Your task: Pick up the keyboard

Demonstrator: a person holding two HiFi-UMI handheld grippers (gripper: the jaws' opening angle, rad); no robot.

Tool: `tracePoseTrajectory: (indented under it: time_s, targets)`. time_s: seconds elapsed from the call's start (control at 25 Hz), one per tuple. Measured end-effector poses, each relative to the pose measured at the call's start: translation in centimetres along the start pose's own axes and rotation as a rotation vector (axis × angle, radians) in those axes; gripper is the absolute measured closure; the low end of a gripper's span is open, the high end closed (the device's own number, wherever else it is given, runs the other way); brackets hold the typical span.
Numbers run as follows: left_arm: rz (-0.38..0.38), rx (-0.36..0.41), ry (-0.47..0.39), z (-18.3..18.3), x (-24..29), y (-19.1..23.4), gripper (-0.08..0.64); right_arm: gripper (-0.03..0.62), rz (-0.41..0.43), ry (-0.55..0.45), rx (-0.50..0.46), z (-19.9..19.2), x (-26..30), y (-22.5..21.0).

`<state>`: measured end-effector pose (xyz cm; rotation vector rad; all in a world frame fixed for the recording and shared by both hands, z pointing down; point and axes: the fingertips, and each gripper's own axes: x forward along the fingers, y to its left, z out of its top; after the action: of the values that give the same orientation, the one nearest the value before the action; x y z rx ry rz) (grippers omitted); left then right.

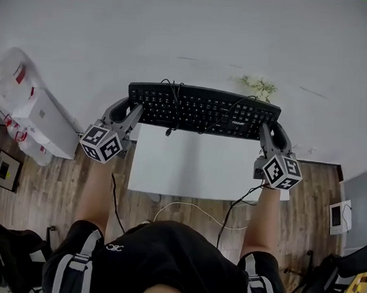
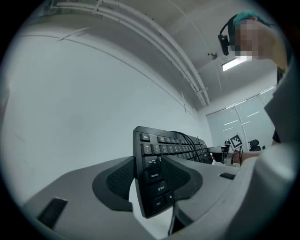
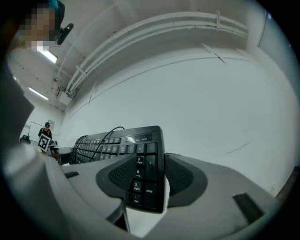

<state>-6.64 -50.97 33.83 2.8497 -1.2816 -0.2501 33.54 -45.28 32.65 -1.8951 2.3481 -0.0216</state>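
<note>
A black keyboard (image 1: 204,110) hangs in the air in front of a white wall, held level by its two short ends. My left gripper (image 1: 127,110) is shut on its left end, the pads pressing on either side of the edge by the Caps Lock and Shift keys (image 2: 157,174). My right gripper (image 1: 271,131) is shut on the right end, clamping the number pad (image 3: 140,173). The keyboard's black cable (image 1: 174,102) lies looped over the keys. In the left gripper view the left gripper (image 2: 149,180) straddles the edge; in the right gripper view the right gripper (image 3: 146,180) does the same.
A white table (image 1: 194,168) stands below the keyboard on a wooden floor (image 1: 63,185). White boxes and plastic bags (image 1: 42,122) sit at the left. A small plant (image 1: 259,87) is by the wall. Dark chairs (image 1: 330,275) are at the lower corners.
</note>
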Motion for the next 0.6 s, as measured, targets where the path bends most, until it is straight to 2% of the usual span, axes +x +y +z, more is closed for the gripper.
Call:
tracePoseTrajectory:
  time_s: [0.2, 0.6]
  targets:
    - [-0.005, 0.015, -0.044, 1.9, -1.6, -0.7, 0.387, 0.399, -0.004, -0.031, -0.016, 2.0, -1.4, 1.3]
    - [0.007, 0.000, -0.013, 1.0, -3.8, -0.2, 0.387, 0.400, -0.002, 0.019, 0.025, -0.2, -1.9, 2.8]
